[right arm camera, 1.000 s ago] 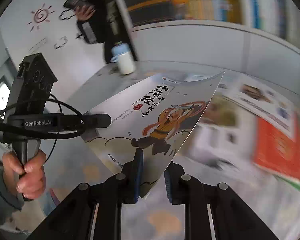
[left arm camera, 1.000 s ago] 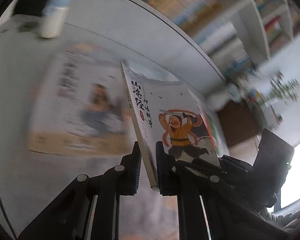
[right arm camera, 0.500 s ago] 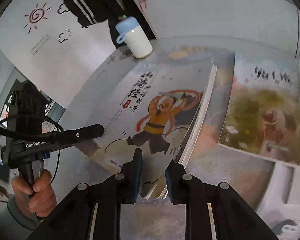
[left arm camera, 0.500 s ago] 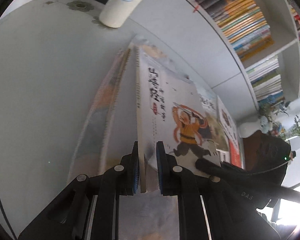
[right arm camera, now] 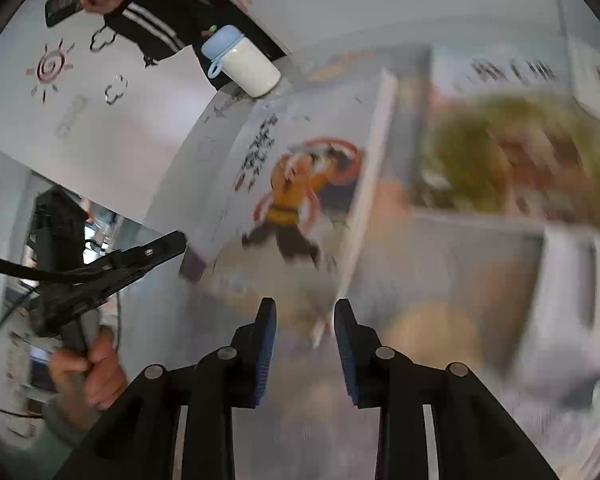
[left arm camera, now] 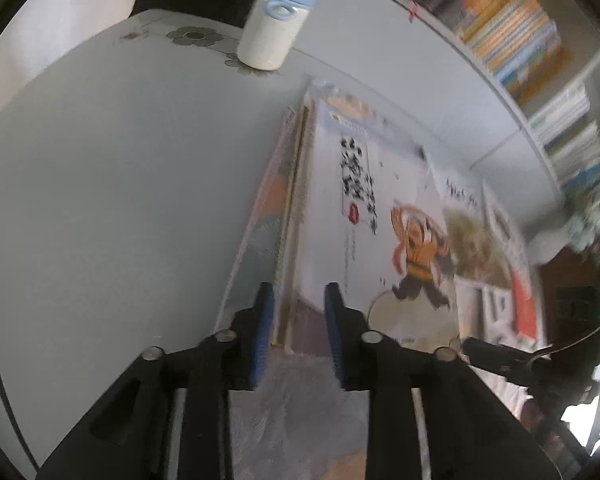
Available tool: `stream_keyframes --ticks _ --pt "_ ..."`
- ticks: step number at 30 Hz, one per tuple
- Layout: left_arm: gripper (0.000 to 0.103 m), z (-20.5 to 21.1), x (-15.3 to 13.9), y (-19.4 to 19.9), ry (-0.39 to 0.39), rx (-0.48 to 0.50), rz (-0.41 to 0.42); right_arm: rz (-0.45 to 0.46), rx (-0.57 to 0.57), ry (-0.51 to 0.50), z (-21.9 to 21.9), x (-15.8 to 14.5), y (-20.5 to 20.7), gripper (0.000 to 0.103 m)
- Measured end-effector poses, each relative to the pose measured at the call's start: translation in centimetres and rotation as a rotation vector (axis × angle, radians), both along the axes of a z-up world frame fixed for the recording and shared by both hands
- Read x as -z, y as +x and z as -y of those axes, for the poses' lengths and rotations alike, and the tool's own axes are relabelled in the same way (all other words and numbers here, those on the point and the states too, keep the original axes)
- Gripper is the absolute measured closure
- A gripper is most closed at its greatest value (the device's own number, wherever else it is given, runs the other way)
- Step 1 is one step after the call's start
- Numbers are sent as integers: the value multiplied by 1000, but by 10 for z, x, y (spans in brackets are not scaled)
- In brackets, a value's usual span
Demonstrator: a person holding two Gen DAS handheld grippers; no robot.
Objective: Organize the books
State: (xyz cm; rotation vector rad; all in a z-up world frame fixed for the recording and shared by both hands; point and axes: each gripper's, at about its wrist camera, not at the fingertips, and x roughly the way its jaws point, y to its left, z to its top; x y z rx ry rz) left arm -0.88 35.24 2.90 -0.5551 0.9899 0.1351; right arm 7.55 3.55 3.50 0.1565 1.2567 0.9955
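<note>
White-covered book (left arm camera: 380,216) lies between parted fingers (left arm camera: 262,332).

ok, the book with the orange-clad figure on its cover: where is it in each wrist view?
Left wrist: the book runs up the centre-right, lying on a stack, its near edge between the open left gripper fingers.
Right wrist: the book sits centre-left, blurred, its near corner just ahead of the open right gripper.
Shared landmark: the white bottle with a blue lid, beyond the book's far end.
</note>
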Motion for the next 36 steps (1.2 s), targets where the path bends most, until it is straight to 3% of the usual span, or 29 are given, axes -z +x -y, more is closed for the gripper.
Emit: stream_keyframes --ticks 5,7,9,11,17,23,28,33,35,36 --pt "73 33 -16 12 33 88 18 -30 116 -6 73 3 -14 55" --pt "72 52 -27 20 84 136 27 -40 207 4 114 2 -21 47" --pt "65 70 -35 26 110 178 35 -44 294 13 148 -1 -29 43" --pt "50 85 -42 32 123 209 42 -43 397 25 186 -4 -36 43" --pt "48 138 -54 61 28 330 83 -14 616 27 272 -14 -42 43" --pt "48 201 -49 105 -17 414 73 45 662 -4 304 -29 -33 43" --pt "48 236 -49 156 26 431 67 85 679 -50 320 -32 1 43" --pt "48 253 -28 227 83 411 16 134 705 -89 328 -27 56 42" --pt "50 257 -19 248 98 394 6 170 701 -171 320 -24 82 43" --pt "50 257 -16 254 104 383 4 199 688 -229 312 -23 95 49"
